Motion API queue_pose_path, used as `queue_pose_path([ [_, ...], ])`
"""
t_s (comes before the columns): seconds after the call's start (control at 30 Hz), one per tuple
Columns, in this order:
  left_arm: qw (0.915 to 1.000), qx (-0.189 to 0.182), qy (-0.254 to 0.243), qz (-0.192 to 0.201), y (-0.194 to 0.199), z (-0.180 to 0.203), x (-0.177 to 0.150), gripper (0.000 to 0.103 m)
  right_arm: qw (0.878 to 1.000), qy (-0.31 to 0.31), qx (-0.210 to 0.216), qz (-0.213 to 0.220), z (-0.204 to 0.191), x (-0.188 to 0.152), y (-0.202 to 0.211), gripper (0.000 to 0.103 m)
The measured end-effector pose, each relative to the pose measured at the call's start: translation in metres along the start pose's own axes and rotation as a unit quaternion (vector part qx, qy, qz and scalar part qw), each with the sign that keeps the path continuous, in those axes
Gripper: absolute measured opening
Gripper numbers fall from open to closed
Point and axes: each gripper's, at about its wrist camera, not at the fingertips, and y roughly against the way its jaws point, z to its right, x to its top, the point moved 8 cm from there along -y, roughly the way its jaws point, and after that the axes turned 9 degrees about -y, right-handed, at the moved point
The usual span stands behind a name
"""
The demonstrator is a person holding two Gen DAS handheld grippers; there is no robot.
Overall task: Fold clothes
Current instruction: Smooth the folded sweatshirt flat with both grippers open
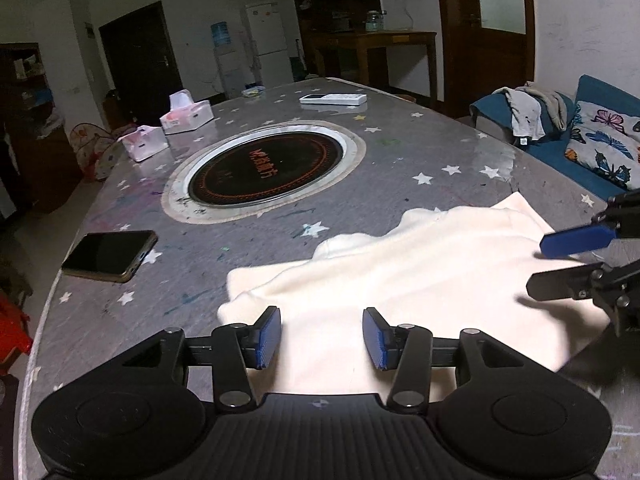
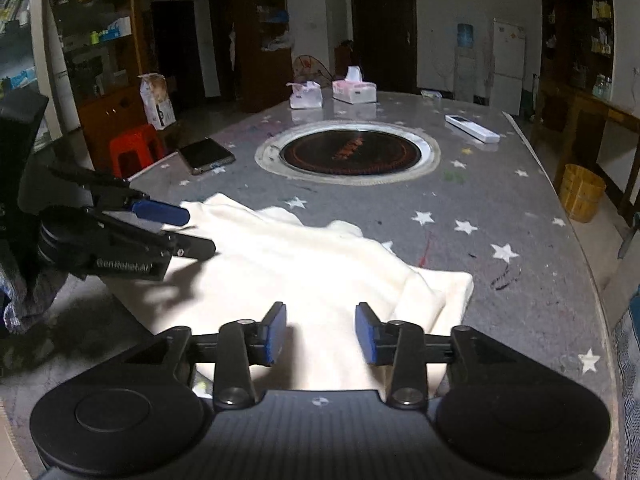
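The left gripper (image 1: 322, 338) is held over the near edge of a cream garment (image 1: 400, 276), its blue pads (image 1: 269, 336) standing apart with only cloth seen below the gap and nothing pinched. The right gripper (image 2: 321, 332) is likewise spread, its fingers hanging above the same cream garment (image 2: 312, 272) without clamping it. Each gripper is seen by the other's camera at the side of the cloth, jaws parted there too. The garment is laid crumpled and partly folded just ahead of both grippers, its long axis running across from one gripper to the other, with a folded corner beyond the right gripper's right finger. It rests on a grey star-patterned table (image 1: 400, 152). Farther ahead a round inset cooktop (image 1: 266, 170) is set in the tabletop; a dark phone (image 1: 110, 255) is placed ahead-left of the left gripper, two tissue boxes (image 1: 186, 114) and a white remote (image 1: 333, 99) beyond. A fridge (image 1: 269, 44), dark doors, wooden shelves and a blue sofa (image 1: 560, 136) are seen around the dim room.
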Motion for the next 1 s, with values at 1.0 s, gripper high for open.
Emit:
queue_pose_path([
  [1.0, 0.9976, -0.013, 0.064, -0.021, 0.021, -0.002, -0.039, 0.053, 0.998, 0.038, -0.025, -0.040, 0.006, -0.019, -0.005, 0.039],
])
